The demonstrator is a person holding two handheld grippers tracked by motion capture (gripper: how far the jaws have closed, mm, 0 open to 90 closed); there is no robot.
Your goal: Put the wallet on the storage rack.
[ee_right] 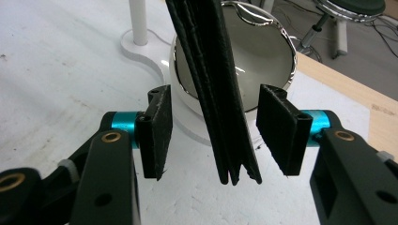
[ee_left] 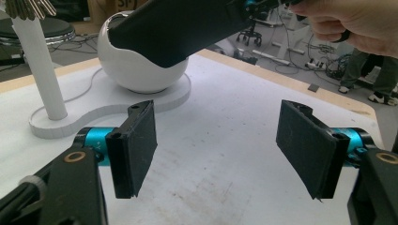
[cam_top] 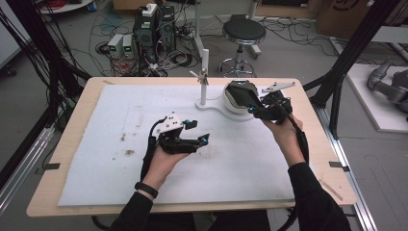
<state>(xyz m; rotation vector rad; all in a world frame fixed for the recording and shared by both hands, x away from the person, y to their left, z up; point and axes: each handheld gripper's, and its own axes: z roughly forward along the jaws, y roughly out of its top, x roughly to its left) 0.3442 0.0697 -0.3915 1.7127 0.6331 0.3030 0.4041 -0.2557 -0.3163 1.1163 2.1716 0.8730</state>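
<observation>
A black folded wallet [cam_top: 242, 95] leans in a white round bowl [cam_top: 229, 107] at the far side of the table, one end sticking out over the rim. My right gripper [cam_top: 255, 104] stands open around that end. In the right gripper view the wallet [ee_right: 213, 79] hangs between the pads [ee_right: 157, 126] with a gap on each side, in front of the bowl [ee_right: 274, 51]. My left gripper [cam_top: 199, 131] is open above the middle of the white mat, nothing between its jaws. In the left gripper view, the left gripper [ee_left: 220, 150] faces the bowl [ee_left: 136, 70] and wallet [ee_left: 178, 28].
A white post [cam_top: 204, 79] with a bunch of keys [cam_top: 203, 75] rises from the same white base, left of the bowl. The white mat [cam_top: 120, 159] covers most of the wooden table [cam_top: 67, 139]. A stool [cam_top: 243, 31] and cables lie beyond.
</observation>
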